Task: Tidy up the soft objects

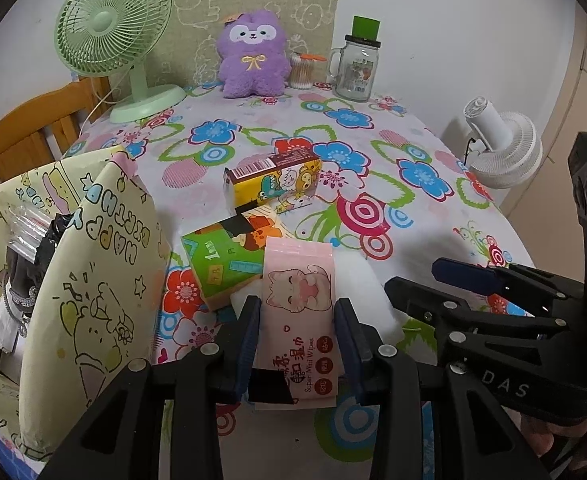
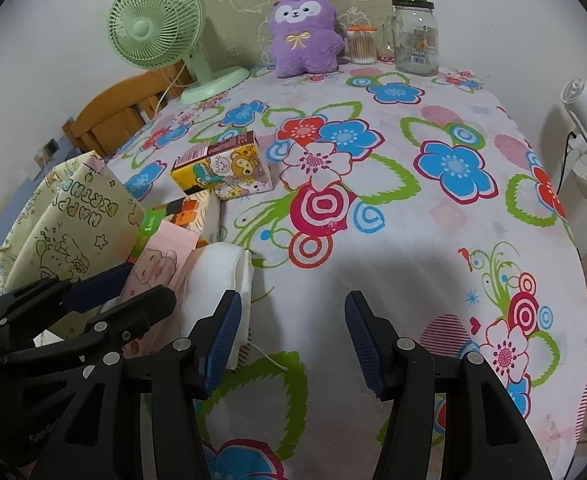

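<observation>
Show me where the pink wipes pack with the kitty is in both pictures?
Left wrist view: the pink wipes pack sits bottom centre, clamped by the left gripper.
Right wrist view: it is at the lower left, by the white roll.
Shared landmark: the purple plush toy at the table's far end.

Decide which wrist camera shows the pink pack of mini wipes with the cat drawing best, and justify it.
The left wrist view: the pink pack of mini wipes fills the centre between the left gripper fingers, with its cat drawing and label readable. The right wrist view shows only a slanted part of it at the left, behind the left gripper.
</observation>
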A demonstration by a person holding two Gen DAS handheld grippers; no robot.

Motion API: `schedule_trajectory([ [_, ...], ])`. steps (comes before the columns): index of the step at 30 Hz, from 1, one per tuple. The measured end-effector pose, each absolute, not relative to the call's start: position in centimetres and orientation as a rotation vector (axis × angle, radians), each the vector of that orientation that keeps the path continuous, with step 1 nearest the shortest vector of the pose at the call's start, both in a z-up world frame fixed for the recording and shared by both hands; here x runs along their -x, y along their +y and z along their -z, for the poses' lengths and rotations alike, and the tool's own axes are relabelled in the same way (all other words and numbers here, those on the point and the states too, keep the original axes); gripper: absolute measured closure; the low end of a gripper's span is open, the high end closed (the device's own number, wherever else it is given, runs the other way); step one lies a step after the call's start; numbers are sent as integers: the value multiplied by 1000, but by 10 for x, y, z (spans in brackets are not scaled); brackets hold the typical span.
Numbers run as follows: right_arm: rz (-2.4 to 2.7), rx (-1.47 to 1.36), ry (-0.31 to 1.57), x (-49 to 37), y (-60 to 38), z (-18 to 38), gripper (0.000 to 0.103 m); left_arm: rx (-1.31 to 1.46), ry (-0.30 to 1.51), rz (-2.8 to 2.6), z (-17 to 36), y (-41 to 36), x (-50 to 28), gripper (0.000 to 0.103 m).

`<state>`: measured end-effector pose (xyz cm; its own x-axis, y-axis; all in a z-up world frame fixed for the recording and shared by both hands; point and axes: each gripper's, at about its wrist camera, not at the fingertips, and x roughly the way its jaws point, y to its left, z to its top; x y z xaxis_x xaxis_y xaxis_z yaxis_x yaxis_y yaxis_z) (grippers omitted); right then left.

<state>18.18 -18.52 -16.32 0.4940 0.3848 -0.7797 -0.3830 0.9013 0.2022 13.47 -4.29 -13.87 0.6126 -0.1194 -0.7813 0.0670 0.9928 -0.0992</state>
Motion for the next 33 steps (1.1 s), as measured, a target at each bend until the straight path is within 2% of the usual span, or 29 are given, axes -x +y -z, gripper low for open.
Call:
schedule_trajectory([
  [18,-563,16,988,-178,-169,172,45,85,865,105,122,-36,-120,65],
  [20,-549,49,983,-176,-165,172,48,85,861,106,121,-36,-118,65],
  [21,-541,67,981,-176,-164,172,51,85,860,107,120,-36,-118,65],
  [23,-521,113,976,-173,-160,172,64,85,859,106,120,-36,-117,65],
  [25,-509,144,974,-171,-158,173,82,89,856,105,119,-35,-116,65],
  [28,-506,160,973,-171,-159,175,93,90,852,104,117,-35,-115,65],
  [33,-484,140,965,-171,-163,175,99,92,844,103,115,-33,-113,65],
])
